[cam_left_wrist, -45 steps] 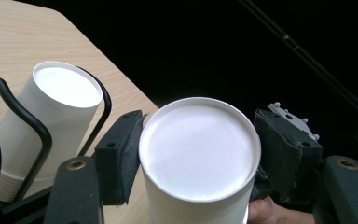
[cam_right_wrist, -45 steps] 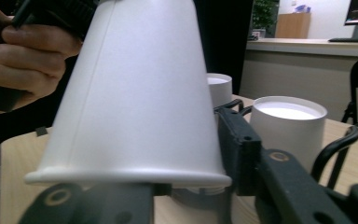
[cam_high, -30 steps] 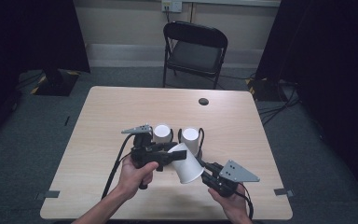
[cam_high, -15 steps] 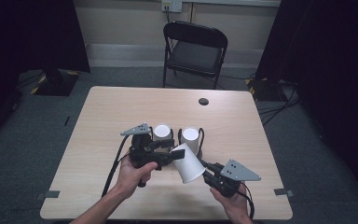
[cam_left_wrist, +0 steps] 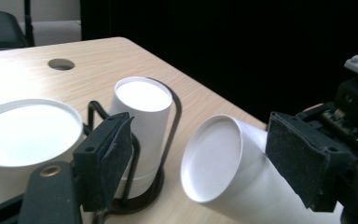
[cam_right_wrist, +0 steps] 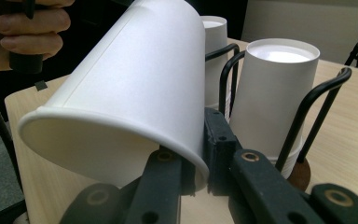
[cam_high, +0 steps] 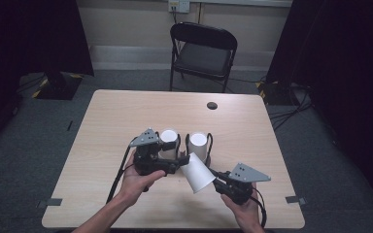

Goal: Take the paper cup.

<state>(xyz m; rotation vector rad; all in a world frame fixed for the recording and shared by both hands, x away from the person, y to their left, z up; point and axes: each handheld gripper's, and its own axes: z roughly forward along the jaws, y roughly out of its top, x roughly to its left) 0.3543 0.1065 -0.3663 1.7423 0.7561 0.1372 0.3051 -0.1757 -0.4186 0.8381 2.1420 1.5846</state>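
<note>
High view, two cup stacks [cam_high: 169, 141] in wire holder [cam_high: 209, 144], right gripper [cam_high: 219, 184] pinching tilted cup [cam_high: 197, 172]

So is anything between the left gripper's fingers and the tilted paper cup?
No. The tilted paper cup lies between the left gripper's fingers, whose pads have just been opening and stand clear of it. The right gripper is pinching its rim. The two stacks in the wire holder sit behind.

High view: above the near edge of the table [cam_high: 126, 111], facing forward and down, distant. Left and right gripper views: just above the tabletop, close to the tilted paper cup [cam_left_wrist: 223, 163] [cam_right_wrist: 130, 93], facing it from opposite sides; all three share it.
</note>
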